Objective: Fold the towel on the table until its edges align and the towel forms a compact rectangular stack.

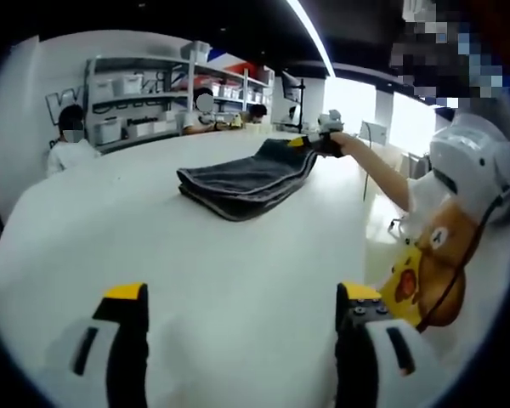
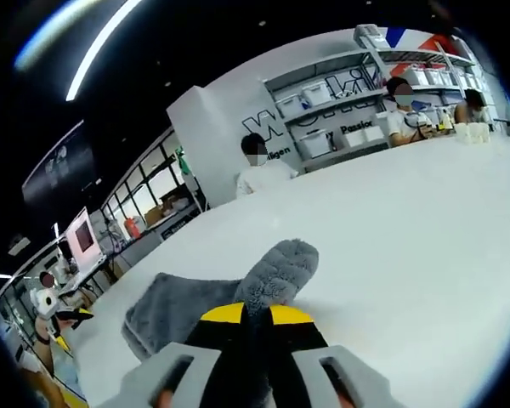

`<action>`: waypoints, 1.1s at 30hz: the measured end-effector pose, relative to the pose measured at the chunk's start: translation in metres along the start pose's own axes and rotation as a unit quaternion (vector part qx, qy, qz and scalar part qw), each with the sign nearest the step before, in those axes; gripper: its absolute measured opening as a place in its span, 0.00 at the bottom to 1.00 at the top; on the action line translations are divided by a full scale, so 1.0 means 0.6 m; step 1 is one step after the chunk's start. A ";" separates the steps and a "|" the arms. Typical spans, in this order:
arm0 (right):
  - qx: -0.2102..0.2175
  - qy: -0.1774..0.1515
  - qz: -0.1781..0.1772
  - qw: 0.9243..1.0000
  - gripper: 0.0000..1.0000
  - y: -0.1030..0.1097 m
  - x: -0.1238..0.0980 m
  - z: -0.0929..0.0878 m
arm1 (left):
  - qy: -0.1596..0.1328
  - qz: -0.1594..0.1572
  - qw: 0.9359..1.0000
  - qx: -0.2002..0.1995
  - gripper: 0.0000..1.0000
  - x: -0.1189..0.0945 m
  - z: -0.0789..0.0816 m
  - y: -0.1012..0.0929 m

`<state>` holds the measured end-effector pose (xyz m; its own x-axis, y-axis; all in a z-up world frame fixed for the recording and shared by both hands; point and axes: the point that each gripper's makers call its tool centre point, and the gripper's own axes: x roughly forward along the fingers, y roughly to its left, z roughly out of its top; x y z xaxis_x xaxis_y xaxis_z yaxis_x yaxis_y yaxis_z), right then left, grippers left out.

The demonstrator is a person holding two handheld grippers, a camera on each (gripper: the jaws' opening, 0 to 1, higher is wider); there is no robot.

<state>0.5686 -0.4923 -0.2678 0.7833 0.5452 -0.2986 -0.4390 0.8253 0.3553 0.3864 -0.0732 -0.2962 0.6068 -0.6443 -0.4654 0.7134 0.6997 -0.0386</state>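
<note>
Right gripper view: right gripper (image 2: 255, 316) clamps the soft, floppy towel (image 2: 195, 310) corner; left gripper (image 1: 242, 297) jaws stand apart over the table (image 1: 195, 255)

The room was brightly lit from above: a long ceiling light strip (image 1: 310, 34) ran overhead in my left gripper view, and daylight blew out the windows (image 1: 408, 119) at the right into plain white. The white counter (image 1: 229, 255) took the light evenly, with only a soft shadow under the towel (image 1: 246, 180). Both views bent strongly toward their edges, curving the shelves (image 2: 340, 110) and the counter's far rim. In my right gripper view the strip smeared into a blurred streak, and the gripper (image 2: 255, 316) close to the lens looked soft.
</note>
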 end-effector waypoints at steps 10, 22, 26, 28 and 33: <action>-0.126 0.037 -0.066 0.989 0.08 0.055 0.017 0.037 | -0.028 -0.025 0.999 0.019 0.96 0.018 0.019 0.002; -0.314 0.119 -0.177 0.925 0.08 0.123 0.055 0.032 | -0.056 -0.038 0.996 0.051 0.95 0.041 0.037 0.000; -0.341 0.139 -0.184 0.912 0.08 0.145 0.080 0.026 | -0.061 -0.050 0.996 0.052 0.95 0.047 0.039 -0.009; -0.344 0.145 -0.176 0.911 0.08 0.159 0.092 0.023 | -0.061 -0.052 0.995 0.054 0.95 0.050 0.039 -0.012; -0.360 0.163 -0.167 0.903 0.08 0.186 0.119 0.013 | -0.065 -0.055 0.995 0.057 0.94 0.054 0.041 -0.016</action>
<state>0.5792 -0.3625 -0.2427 0.8045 0.1658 -0.5703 -0.4670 0.7699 -0.4349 0.4078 -0.1082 -0.2894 0.5584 -0.7543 -0.3453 0.8081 0.5886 0.0210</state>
